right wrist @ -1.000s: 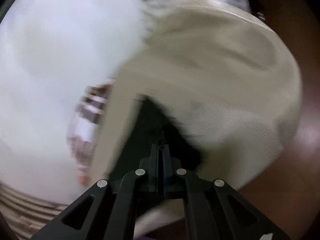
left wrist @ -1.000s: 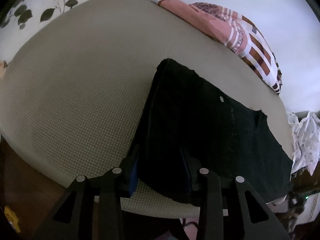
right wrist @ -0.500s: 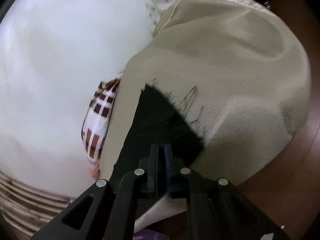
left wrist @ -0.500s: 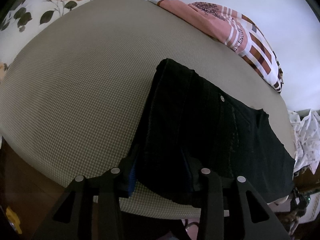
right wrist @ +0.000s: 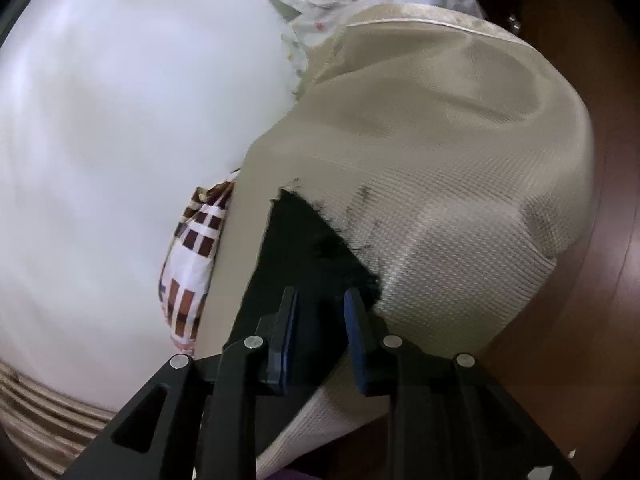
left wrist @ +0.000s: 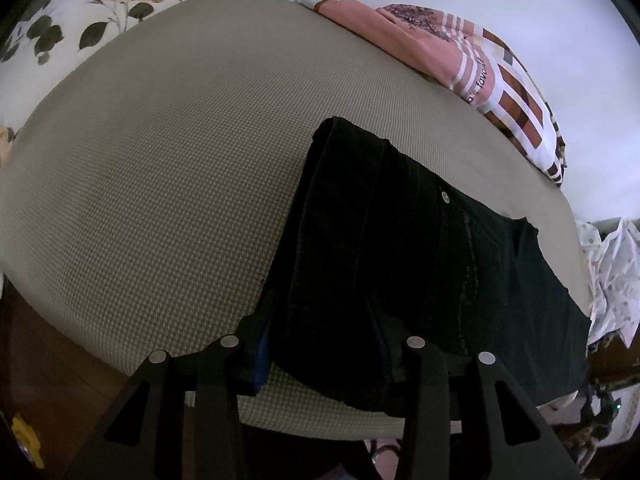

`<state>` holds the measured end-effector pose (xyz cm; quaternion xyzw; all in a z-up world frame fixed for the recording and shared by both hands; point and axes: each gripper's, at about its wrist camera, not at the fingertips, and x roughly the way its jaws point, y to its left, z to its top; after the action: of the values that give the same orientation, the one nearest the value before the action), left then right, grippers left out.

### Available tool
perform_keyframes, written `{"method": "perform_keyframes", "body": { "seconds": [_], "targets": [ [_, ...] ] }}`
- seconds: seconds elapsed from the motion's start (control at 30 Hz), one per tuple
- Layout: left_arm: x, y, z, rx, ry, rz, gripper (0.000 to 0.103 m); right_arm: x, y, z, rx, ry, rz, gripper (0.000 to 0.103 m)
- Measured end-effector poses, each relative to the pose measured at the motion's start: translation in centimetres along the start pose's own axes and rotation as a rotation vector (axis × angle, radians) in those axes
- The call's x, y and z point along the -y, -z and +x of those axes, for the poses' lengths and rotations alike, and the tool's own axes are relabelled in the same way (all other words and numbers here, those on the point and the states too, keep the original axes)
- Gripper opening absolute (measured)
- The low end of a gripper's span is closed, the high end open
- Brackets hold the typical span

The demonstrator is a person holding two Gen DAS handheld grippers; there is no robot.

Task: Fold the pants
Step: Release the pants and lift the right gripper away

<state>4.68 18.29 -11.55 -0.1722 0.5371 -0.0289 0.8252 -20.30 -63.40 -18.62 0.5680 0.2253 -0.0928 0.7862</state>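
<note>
Right jaws letting go of the hem

The right gripper (right wrist: 322, 320), pinched tight a second ago, is opening, frayed black cloth between its pads but loose. The left gripper (left wrist: 320, 344) straddles the folded black pants (left wrist: 420, 264) at the near end, jaws opening; grip unclear. The pants lie on the beige waffle-weave cushion (left wrist: 160, 200), beside a striped pink pillow (left wrist: 480, 72).

Looks like a bedroom at home. Beige textured mattress cover (left wrist: 168, 184), floral pillow (left wrist: 80, 12) at one corner, patterned pink-and-brown bedding (left wrist: 472, 60) bunched against a plain white wall (right wrist: 120, 120), dark wooden floor (right wrist: 608, 240) beside the bed.
</note>
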Motion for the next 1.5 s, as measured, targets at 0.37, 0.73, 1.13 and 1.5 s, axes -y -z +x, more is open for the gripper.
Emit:
{"method": "perform_keyframes", "body": {
  "seconds": [0.37, 0.73, 1.13, 1.5],
  "targets": [
    [0.1, -0.1, 0.5, 0.018, -0.016, 0.016, 0.047, -10.3, 2.0, 12.2, -0.382, 0.143, -0.515, 0.032],
    [-0.2, 0.0, 0.8, 0.026, -0.001, -0.005, 0.050, -12.8, -0.7, 14.8, -0.291, 0.223, -0.559, 0.029],
    [0.1, 0.4, 0.7, 0.050, -0.017, 0.044, 0.053, -17.3, 2.7, 20.8, -0.388, 0.425, -0.802, 0.038],
    [-0.6, 0.2, -2.2, 0.178, -0.052, 0.023, 0.053, -21.3, 3.3, 18.9, -0.232, 0.215, -0.713, 0.044]
  ]
}}
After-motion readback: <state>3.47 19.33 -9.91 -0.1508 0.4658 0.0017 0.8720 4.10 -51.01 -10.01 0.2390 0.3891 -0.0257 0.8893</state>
